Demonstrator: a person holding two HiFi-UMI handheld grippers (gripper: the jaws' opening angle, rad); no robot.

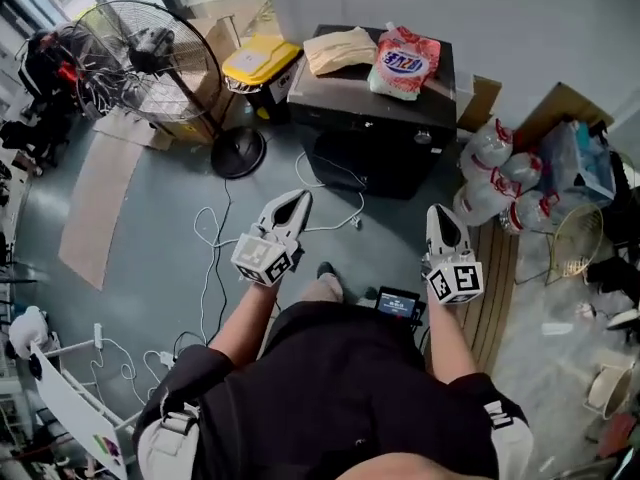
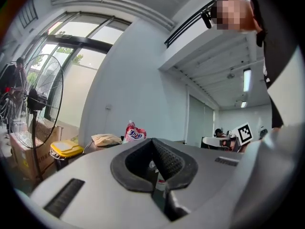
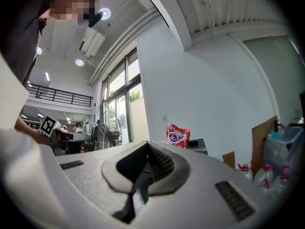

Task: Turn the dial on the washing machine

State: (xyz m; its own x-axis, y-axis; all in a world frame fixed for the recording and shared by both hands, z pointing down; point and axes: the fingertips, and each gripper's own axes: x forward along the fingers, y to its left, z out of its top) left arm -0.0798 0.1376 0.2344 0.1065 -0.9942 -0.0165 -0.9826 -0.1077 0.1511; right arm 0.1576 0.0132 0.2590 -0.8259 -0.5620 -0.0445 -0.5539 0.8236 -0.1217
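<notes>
The black washing machine (image 1: 375, 118) stands against the far wall, with a small round dial (image 1: 424, 138) on its front panel. On its lid lie a red and white detergent bag (image 1: 405, 63) and a tan folded bag (image 1: 340, 48). My left gripper (image 1: 298, 204) and right gripper (image 1: 440, 215) are held out level at waist height, well short of the machine. Both have their jaws together with nothing between them. The left gripper (image 2: 154, 149) faces the detergent bag (image 2: 135, 133). Beyond the right gripper (image 3: 145, 149) the same detergent bag (image 3: 177, 136) shows.
A large standing fan (image 1: 150, 58) and a yellow-lidded bin (image 1: 260, 63) are left of the machine. White cables (image 1: 215, 258) trail over the floor. Water bottles (image 1: 500, 168), cardboard and a wooden board (image 1: 495, 288) crowd the right side.
</notes>
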